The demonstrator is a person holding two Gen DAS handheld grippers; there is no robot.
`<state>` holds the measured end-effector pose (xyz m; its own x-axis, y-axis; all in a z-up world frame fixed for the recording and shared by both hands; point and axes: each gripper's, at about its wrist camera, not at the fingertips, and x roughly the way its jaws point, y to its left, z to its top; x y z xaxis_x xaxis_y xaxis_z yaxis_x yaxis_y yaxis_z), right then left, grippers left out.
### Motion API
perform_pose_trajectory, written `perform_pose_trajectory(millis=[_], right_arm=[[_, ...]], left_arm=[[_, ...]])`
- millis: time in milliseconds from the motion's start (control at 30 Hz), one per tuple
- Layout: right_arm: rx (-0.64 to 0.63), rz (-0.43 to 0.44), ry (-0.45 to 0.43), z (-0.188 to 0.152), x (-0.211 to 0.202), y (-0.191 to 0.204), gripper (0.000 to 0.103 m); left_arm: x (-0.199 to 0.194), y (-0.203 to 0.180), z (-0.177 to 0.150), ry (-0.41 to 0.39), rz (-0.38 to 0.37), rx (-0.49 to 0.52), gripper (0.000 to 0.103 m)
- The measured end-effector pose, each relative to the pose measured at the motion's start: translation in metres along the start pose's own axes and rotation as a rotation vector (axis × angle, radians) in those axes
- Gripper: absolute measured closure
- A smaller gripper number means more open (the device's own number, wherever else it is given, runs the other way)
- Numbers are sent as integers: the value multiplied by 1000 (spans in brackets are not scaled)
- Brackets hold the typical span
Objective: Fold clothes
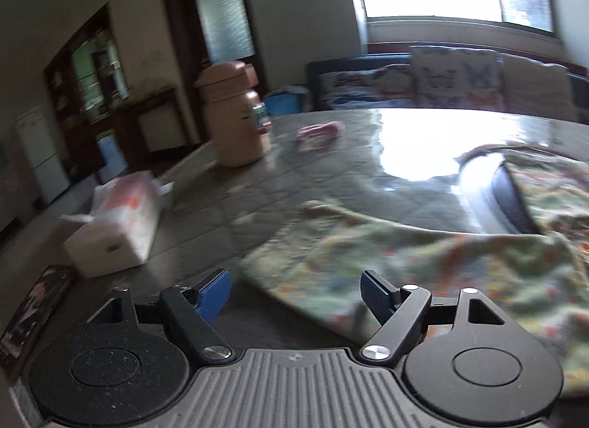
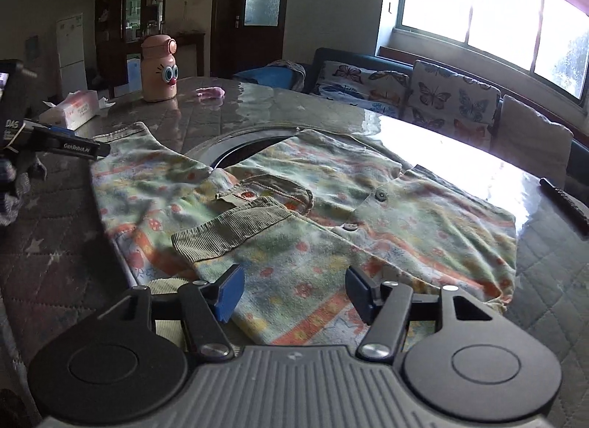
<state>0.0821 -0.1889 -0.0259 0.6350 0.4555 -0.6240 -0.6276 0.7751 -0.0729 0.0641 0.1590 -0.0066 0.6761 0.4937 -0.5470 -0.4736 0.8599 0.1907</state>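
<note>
We have one shirt (image 2: 294, 207) to fold, a small printed thing with buttons and ribbed cuffs, lying on the table (image 2: 55, 244) and partly covering the dark round inset at the table's middle. One sleeve is laid across the chest, its cuff (image 2: 228, 232) pointing toward our left, so we judge the fold to be under way but not finished: the other sleeve spreads out flat on the shirt's left side, and the body has not been doubled over.

Our right gripper (image 2: 294, 293) hovers just above the near hem of the shirt, jaws wide and holding nothing. Our left gripper (image 1: 296, 291) sits at the shirt's left near corner, jaws equally wide and empty; its view is blurred, so we cannot say whether a pad touches the cloth. In the right view the left gripper (image 2: 55, 146) shows just beside the far-left sleeve.

The next move, as we read it, calls for both grippers to close on the shirt's near edge or on the free sleeve, pinching only the top layer, then carrying it over without dragging the folded sleeve out of place. The fabric looks soft and will likely sag between two grips.

Beyond the shirt we count one bottle (image 2: 159, 69) with a cartoon face, one tissue pack (image 2: 73, 109) to the left of it, one small pink object (image 2: 210, 93) to its right, and one dark stick-like thing (image 2: 563, 199) at the shirt's far right. Three cushions (image 2: 456, 102) line the sofa past the table.
</note>
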Motion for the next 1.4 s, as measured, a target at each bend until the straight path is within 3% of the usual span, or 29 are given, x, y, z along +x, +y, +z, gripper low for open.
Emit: perform_pose_trajectory(millis=[100, 200, 300, 367, 433, 667, 933, 1100, 1400], right_arm=[[6, 0, -1, -1, -3, -1, 41], [24, -1, -1, -4, -6, -3, 41], [41, -3, -5, -7, -9, -5, 41], [52, -4, -10, -8, -12, -6, 41], [65, -8, -16, -10, -16, -9, 41], [120, -44, -38, -17, -29, -23, 41], [241, -105, -81, -32, -50, -51, 41], [308, -130, -84, -44, -58, -68, 41], [369, -198, -98, -59, -70, -90, 41]], left_arm=[[9, 12, 3, 11, 15, -22, 35], [15, 18, 6, 28, -22, -53, 45], [18, 19, 9, 36, -74, -83, 64], [17, 17, 11, 37, -92, -88, 85], [9, 14, 13, 32, -126, -99, 91], [-42, -14, 28, -55, -336, -106, 95], [-113, -85, 46, -154, -682, -16, 95], [-144, -136, 44, -179, -856, 72, 95], [-149, -191, 13, -85, -965, 236, 92]])
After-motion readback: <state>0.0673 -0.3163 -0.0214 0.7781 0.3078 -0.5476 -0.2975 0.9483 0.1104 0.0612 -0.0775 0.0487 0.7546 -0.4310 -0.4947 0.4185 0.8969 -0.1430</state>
